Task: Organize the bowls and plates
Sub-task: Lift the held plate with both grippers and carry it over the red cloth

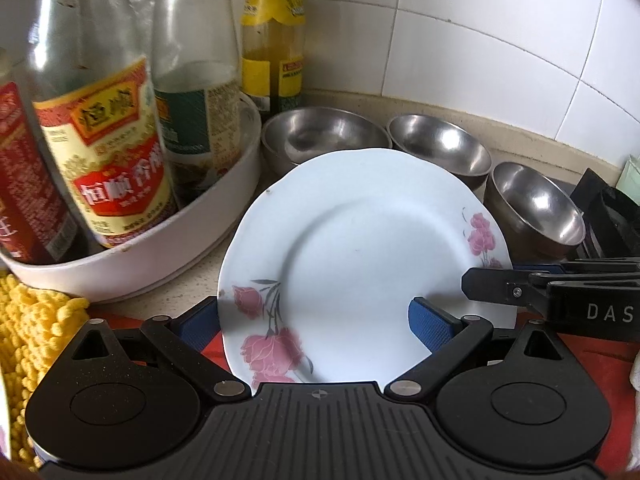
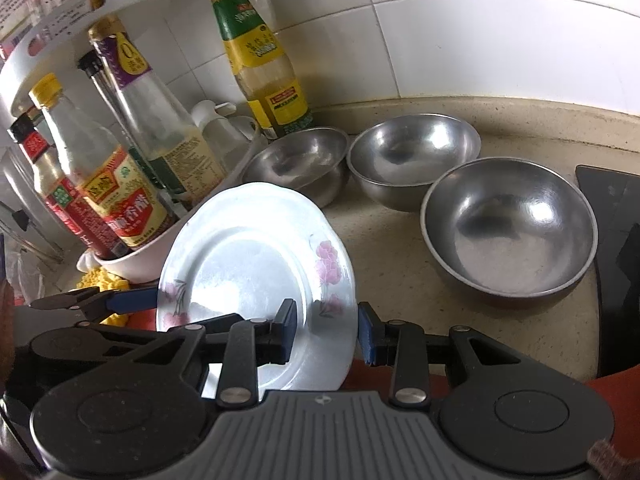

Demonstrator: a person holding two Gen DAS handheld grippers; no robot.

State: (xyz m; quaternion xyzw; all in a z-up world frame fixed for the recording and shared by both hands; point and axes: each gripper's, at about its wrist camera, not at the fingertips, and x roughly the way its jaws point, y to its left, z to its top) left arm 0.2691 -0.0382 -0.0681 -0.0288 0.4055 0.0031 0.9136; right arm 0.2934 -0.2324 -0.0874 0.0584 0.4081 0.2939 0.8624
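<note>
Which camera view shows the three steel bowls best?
The right wrist view: all three steel bowls stand unblocked on the counter, rims and insides visible. In the left wrist view, the flowered plate hides part of them, and they sit smaller, behind it.

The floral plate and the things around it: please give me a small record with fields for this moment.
plate: white floral plate, tilted, lifted off the counter
right gripper: shut on the plate's rim
left gripper: open, pads either side of the plate, not pressing
bowls: three steel bowls, empty, upright on the counter
left side: white tray holding sauce bottles
wall: white tiles
</note>
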